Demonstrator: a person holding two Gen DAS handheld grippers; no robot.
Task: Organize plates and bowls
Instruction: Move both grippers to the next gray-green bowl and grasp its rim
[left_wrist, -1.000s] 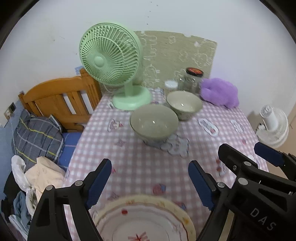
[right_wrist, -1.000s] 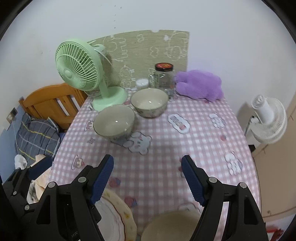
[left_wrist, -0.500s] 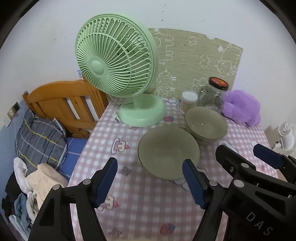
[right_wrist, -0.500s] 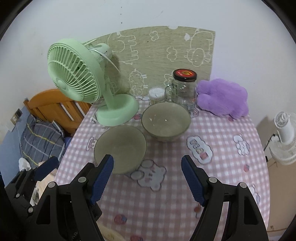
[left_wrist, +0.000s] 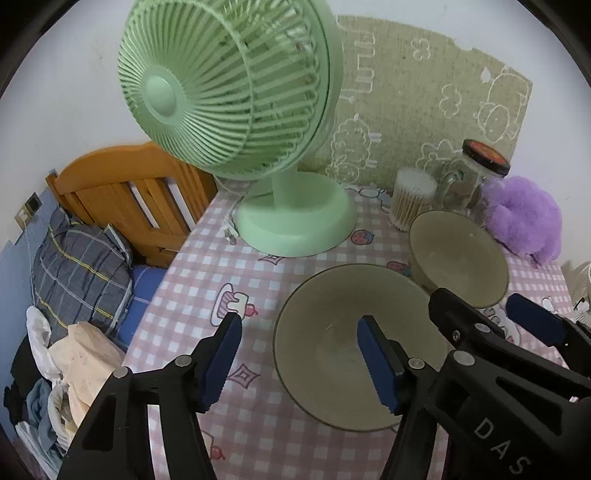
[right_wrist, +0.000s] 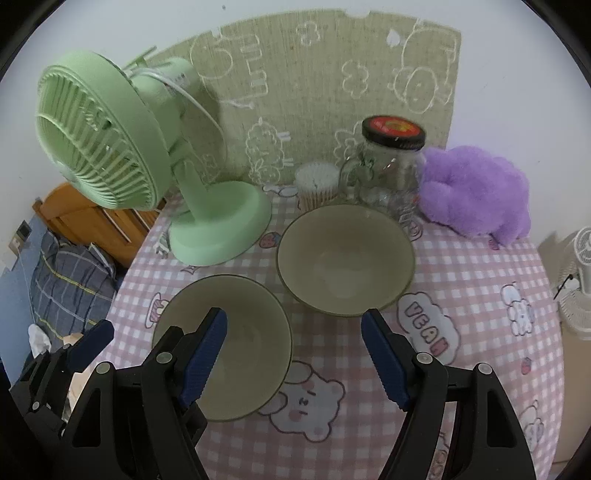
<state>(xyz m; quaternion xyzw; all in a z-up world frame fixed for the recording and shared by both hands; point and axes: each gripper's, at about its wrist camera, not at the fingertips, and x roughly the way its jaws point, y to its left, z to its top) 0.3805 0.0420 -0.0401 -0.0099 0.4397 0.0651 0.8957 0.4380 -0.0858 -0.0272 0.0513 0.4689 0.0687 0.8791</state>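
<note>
Left wrist view looks down over a worktop (left_wrist: 192, 266) covered in a pink-and-white checked cloth with cartoon prints. The left claw (left_wrist: 299, 350) hangs above the near olive-green ceramic bowl (left_wrist: 332, 354): its right blue pad sits over the bowl's hollow, its left pad outside the rim over the cloth, so the bowl's left wall lies between them. Its jaws are closing, yet neither pad presses on the bowl, and it holds nothing. The black frame of the right claw shows at the right edge of this view.

Right wrist view shows the right claw (right_wrist: 293, 354) with its jaws closing too, and gripping nothing. Its left pad hangs over the near bowl (right_wrist: 251, 332); its right pad lies just below the rim of the far olive-green ceramic bowl (right_wrist: 345, 258). Both bowls stand upright and empty on the cloth, just beside each other, the near one to the lower left of the far one.

Behind them stand a mint-green plastic desk fan (right_wrist: 110, 147), a clear round tub of cotton swabs (right_wrist: 317, 184), a glass jar mug with a black and red lid (right_wrist: 388, 162) and a fluffy purple plush (right_wrist: 472, 192). An orange wooden bed frame (left_wrist: 122, 192) is left of the worktop.
</note>
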